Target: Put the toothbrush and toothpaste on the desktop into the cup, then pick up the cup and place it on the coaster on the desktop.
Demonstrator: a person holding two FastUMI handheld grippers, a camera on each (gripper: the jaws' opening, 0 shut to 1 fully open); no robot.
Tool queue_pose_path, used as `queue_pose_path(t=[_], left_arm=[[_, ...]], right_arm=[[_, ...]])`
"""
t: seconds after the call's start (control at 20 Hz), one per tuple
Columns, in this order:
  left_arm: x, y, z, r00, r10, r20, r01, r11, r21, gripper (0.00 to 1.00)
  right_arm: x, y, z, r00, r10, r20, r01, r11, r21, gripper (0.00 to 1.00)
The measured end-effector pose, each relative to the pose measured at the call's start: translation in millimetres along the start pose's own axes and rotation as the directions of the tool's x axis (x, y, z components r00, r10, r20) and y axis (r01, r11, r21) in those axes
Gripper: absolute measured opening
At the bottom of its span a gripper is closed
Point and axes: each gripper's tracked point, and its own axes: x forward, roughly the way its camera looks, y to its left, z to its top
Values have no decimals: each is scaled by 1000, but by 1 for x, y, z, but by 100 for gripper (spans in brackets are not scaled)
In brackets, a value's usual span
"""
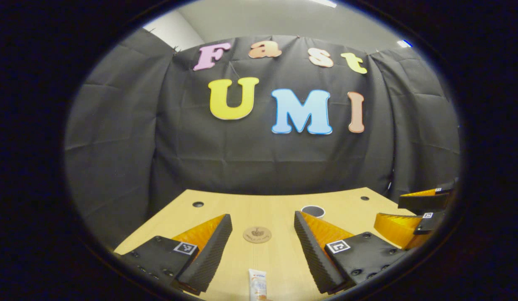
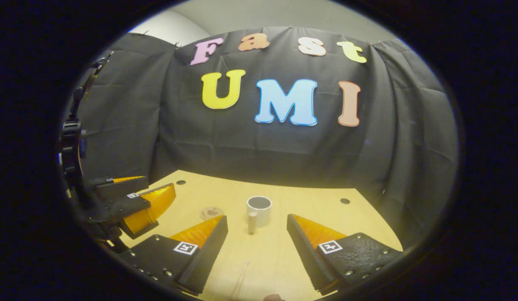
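Your left gripper (image 1: 263, 246), fingers spread wide, has the toothpaste (image 1: 258, 285) lying lengthwise right between them, just below.

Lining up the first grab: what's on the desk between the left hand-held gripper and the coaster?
Only bare desktop in the left gripper view. The left hand-held gripper stands open, the coaster ahead between its fingers, the toothpaste nearer the camera.

The counter (image 2: 284, 251) is light yellow wood with small dark round holes. The cup (image 2: 259, 210) is white and dark inside. The coaster (image 1: 257, 234) is a brown circle with a small darker drawing. The toothpaste (image 1: 257, 285) is white with orange marks. The toothbrush (image 2: 242, 276) is white.
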Motion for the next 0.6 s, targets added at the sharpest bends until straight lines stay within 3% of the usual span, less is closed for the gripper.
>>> queue_pose_path(t=[0.05,0.15,0.2,0.3,0.45,0.6], left_arm=[[3,4,-7,1000,5,-30,-5,1000,-7,100],[11,11,-25,994,10,-106,-11,1000,-10,91],[15,16,-33,989,13,-145,-14,1000,-8,96],[25,23,-50,976,8,-219,-10,1000,-8,96],[38,25,-75,944,-12,-330,4,1000,-25,100],[47,23,-105,899,-36,-437,16,999,-48,96]], right_arm=[[2,3,-6,1000,10,-28,-10,1000,2,89],[9,7,-20,996,25,-85,-24,1000,5,89],[11,9,-27,993,31,-110,-30,1000,10,89],[17,13,-41,986,43,-164,-39,999,26,89],[25,18,-62,967,58,-248,-46,997,55,89],[33,22,-79,944,60,-324,-41,997,64,89]])
